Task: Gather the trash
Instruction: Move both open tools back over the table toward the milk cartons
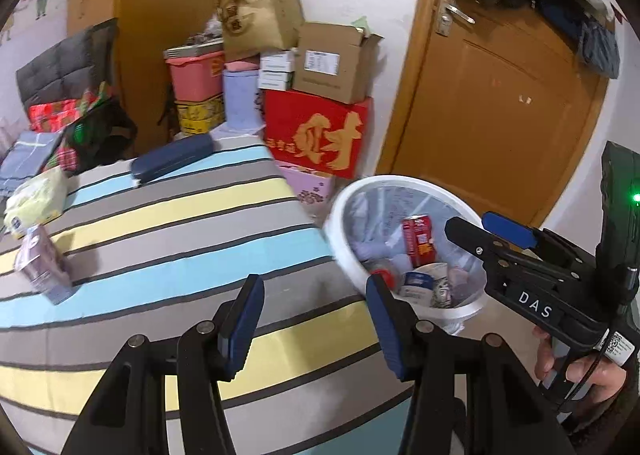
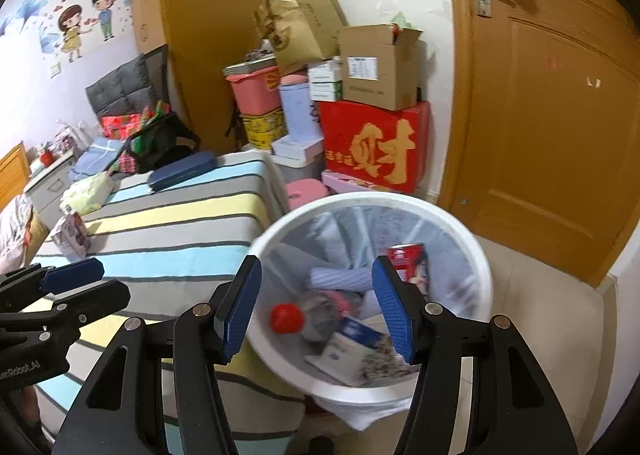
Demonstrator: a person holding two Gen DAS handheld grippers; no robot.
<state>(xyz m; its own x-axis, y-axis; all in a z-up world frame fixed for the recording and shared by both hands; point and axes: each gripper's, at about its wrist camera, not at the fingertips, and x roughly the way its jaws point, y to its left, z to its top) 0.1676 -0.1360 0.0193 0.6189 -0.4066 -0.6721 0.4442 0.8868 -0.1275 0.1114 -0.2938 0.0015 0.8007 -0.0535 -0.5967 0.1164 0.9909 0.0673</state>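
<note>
A white trash bin with a clear liner stands on the floor beside the striped bed. Inside lie a red can, a bottle with a red cap, a white and blue carton and crumpled wrappers. My right gripper is open and empty above the bin; it also shows in the left wrist view. My left gripper is open and empty over the bed's edge. A purple carton and a yellow-green packet lie on the bed.
A dark blue case lies on the bed's far side. Stacked boxes, with a red one, stand against the wall. A wooden door is right of the bin. Folded clothes and a dark bag sit near the headboard.
</note>
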